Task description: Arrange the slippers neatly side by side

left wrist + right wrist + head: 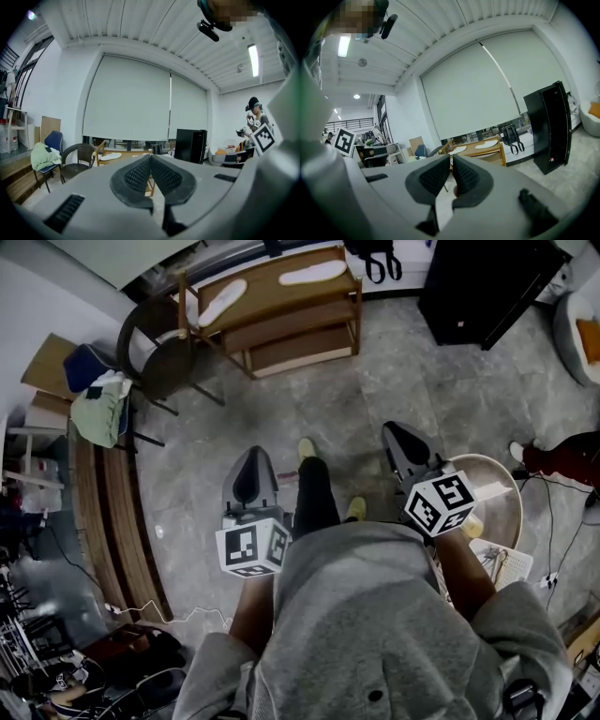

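We are holding the left gripper [151, 164] and right gripper [451, 161] closed and empty, since the 2 flat white slippers [222, 302] are lying apart along the brown wooden rack's [270, 287] top, well ahead.

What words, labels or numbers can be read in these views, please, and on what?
No text is readable.
White cube on the left gripper: black square marker only, no letters.
White cube on the right gripper: the same.
White sheets with dark marks: too small to read.

Matt white slippers [314, 273], wooden rack [291, 322], wicker chair [167, 364], mottled stone floor [422, 371]
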Motion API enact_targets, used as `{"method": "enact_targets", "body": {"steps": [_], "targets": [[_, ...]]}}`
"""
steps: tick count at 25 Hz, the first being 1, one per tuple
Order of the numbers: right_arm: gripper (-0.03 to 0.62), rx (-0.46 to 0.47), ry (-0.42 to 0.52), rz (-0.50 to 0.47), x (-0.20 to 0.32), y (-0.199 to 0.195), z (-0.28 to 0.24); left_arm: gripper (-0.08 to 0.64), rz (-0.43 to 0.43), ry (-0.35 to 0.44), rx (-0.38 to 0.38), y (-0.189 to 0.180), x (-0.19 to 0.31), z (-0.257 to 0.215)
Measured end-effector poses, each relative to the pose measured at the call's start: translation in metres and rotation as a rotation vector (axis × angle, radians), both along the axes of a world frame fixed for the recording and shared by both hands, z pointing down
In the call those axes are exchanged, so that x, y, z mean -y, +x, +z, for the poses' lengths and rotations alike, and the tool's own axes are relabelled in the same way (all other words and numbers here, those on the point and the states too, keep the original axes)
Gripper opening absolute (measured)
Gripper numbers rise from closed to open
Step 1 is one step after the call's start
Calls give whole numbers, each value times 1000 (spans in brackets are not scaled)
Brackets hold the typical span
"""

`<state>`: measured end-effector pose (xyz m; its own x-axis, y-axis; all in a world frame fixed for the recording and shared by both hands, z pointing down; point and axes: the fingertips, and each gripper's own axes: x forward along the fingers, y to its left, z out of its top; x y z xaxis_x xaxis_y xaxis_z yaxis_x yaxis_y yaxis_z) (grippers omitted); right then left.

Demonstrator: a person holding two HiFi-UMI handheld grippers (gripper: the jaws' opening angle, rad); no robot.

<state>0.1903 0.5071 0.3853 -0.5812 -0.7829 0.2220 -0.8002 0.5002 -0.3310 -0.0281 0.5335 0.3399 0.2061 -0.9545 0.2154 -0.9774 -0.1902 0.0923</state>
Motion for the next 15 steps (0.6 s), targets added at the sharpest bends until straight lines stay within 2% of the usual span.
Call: {"method": "enact_targets", "body": {"steps": [15], "targets": [[32, -7, -42, 26, 74, -17, 20, 15, 62, -15, -5, -8, 90, 15]]}}
